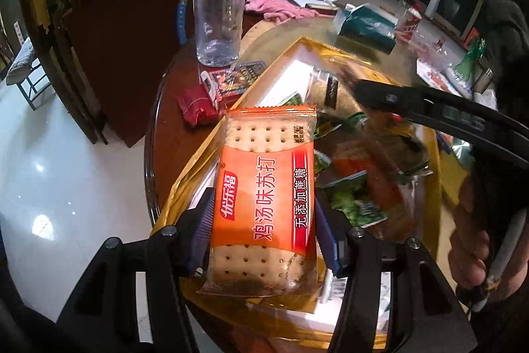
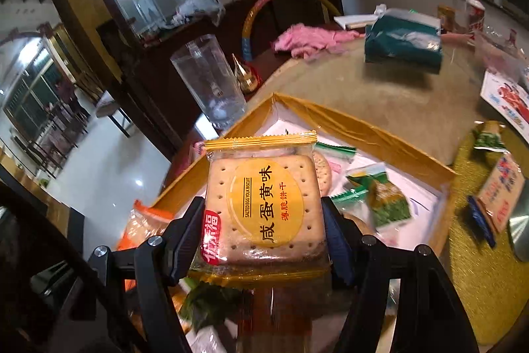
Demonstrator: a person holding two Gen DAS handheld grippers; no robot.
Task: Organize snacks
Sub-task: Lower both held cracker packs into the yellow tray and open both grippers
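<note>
My left gripper (image 1: 263, 220) is shut on an orange soda cracker packet (image 1: 264, 197) and holds it above the gold-rimmed white box (image 1: 198, 167). My right gripper (image 2: 263, 227) is shut on a yellow salted egg yolk biscuit packet (image 2: 264, 204) and holds it above the same box (image 2: 363, 134). Several green snack packets (image 2: 383, 197) lie inside the box; they also show in the left wrist view (image 1: 350, 204). The right gripper's black arm (image 1: 429, 111) crosses over the box in the left wrist view.
A clear glass (image 1: 220, 19) stands on the round table left of the box, also in the right wrist view (image 2: 208, 78). A pink cloth (image 2: 310, 40), a green tissue pack (image 2: 403, 43), a red packet (image 1: 198, 108) and loose snacks (image 2: 499, 191) lie around.
</note>
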